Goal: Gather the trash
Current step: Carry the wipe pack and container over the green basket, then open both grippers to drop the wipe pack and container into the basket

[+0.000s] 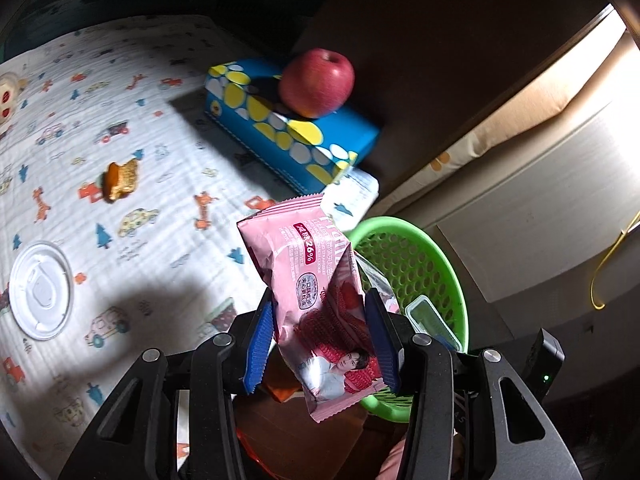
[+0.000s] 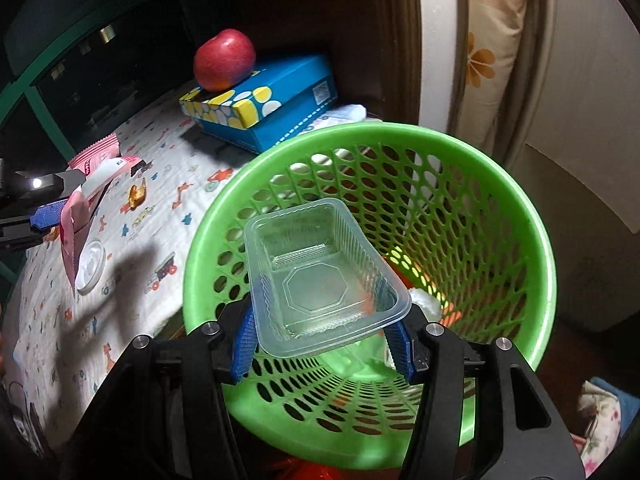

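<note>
The table (image 1: 120, 128), under a white cloth w/ cars and trees printed on it, fills the left wrist view from 8 to 11 o'clock. The green mesh basket (image 2: 520, 240) stands just off the table's edge and takes up most of the right wrist view, w/ some trash (orange and white bits) at its bottom. A blue box w/ yellow and white dots (image 1: 280, 132) lies at 12 o'clock on the table, a red apple (image 1: 317, 82) resting on top. The left gripper (image 1: 320, 336) pinches a pink snack wrapper (image 1: 304, 264) between its blue pads — wrapper sticks up, near the basket rim. The right gripper (image 2: 324, 344) clamps a clear plastic tray (image 2: 320, 276) by its sides, held over the basket's opening. On the cloth: a white cup lid (image 1: 40, 290) at 9 o'clock, a small orange-brown scrap (image 1: 120, 180) toward 10 o'clock — apart from each other.
</note>
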Available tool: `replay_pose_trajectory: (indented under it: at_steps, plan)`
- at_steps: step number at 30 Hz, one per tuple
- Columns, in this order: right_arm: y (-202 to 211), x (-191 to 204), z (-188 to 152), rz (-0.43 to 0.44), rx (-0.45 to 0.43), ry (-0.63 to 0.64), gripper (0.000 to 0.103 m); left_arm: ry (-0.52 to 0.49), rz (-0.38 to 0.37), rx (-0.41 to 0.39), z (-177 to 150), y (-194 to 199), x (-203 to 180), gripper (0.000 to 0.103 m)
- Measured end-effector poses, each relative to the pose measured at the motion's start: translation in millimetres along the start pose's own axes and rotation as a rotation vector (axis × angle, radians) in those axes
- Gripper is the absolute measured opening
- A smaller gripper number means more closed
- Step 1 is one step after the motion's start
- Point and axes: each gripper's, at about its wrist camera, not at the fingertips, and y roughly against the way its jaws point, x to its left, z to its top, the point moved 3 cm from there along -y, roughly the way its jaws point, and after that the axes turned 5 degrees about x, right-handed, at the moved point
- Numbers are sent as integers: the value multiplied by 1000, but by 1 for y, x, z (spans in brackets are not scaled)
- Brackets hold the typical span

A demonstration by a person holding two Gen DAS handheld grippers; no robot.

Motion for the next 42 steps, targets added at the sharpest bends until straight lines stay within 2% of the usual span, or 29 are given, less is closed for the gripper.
replay_pose_trajectory:
  at_steps: [7,9,21,22,25,27,29,32,35,42]
  plan:
    - [2,-27,-4,-20,-2,-54,55,-81,-7,56,-1,-27,-34,44]
    - [4,-33,-5,-27,-7,-68,62,-105,-5,70,-2,-35,-43,44]
    - [21,-55,-12,-26,-36,-112,68,-201,-7,148,-14,-77,-81,44]
    - [22,-56,-13,-26,-38,-114,68,-209,-5,150,-15,-80,-83,46]
    - [28,-60,-14,-31,-50,-125,69,-222,2,154,-18,-87,-89,62]
    - [32,-63,-15,-33,-58,-133,69,-229,-3,161,-21,-90,-91,63]
    - [36,-65,-16,-37,-64,-136,70,-230,-7,166,-23,-94,-91,69]
    - [38,-67,-16,-37,-68,-139,70,-235,-12,167,-26,-95,-90,73]
    - [41,-66,-16,-33,-71,-141,70,-228,-10,172,-28,-94,-85,73]
    - [43,-53,-12,-9,-81,-112,73,-217,61,109,-31,-68,-54,73]
